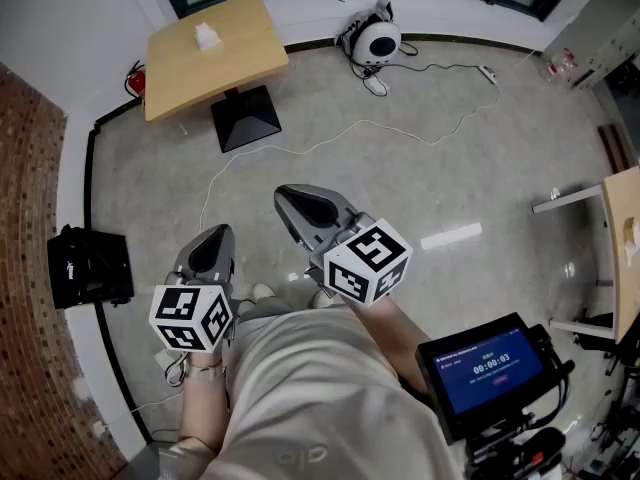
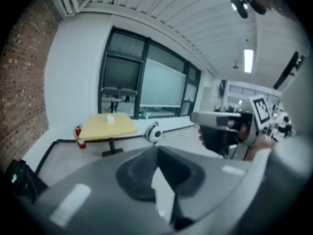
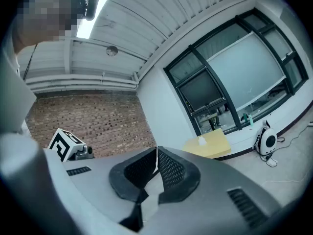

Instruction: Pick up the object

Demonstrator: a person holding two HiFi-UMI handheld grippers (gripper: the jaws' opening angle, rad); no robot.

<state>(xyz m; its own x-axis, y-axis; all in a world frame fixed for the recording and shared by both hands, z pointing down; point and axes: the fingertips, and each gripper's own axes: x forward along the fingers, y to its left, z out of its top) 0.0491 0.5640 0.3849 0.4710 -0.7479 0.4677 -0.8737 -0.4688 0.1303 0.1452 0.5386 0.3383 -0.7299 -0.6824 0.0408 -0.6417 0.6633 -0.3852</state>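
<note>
A small white object lies on a yellow wooden table at the far left of the room, well away from both grippers. The same object shows small in the left gripper view and, as the white object, in the right gripper view. My left gripper is held in the air at waist height, shut, with nothing between its jaws. My right gripper is beside it, a little further forward, also shut and empty. Both point towards the table.
A round white device lies on the floor by the window, with a long white cable trailing across the floor. A black bag sits by the brick wall at left. A screen on a stand is at lower right, another table at right.
</note>
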